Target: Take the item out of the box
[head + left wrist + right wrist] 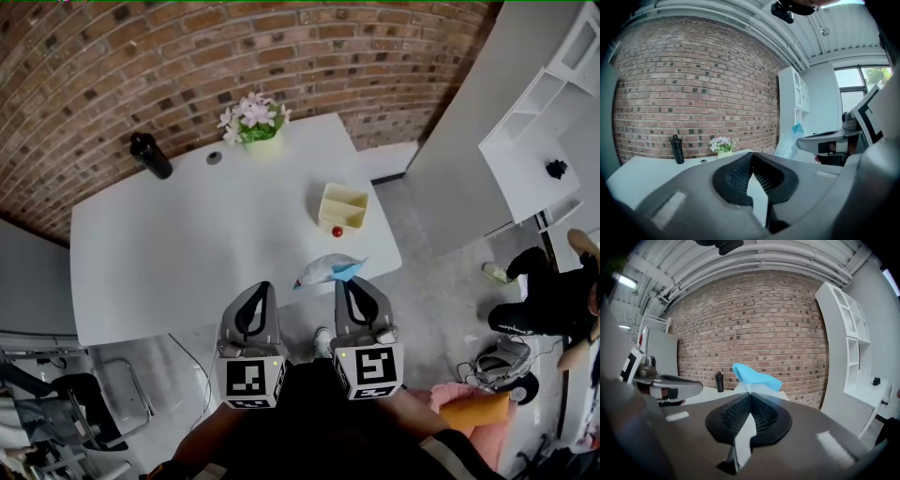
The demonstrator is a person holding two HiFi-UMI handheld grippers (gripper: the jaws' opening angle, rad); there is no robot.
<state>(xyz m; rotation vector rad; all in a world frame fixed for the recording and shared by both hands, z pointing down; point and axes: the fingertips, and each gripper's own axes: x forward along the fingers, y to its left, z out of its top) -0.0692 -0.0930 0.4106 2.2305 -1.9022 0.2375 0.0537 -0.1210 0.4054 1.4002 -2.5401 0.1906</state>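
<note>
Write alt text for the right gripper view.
The right gripper is shut on a clear bag with a blue top, before a brick wall. The left gripper shows at left; a black bottle stands on the white table.

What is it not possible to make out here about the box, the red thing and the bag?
Box, head view: too small to tell what its compartments hold.
Red thing, head view: too small to identify; inside the box's rim or just outside, unclear.
Bag, right gripper view: its lower part is hidden behind the right gripper, which is shut on it; contents unseen.
</note>
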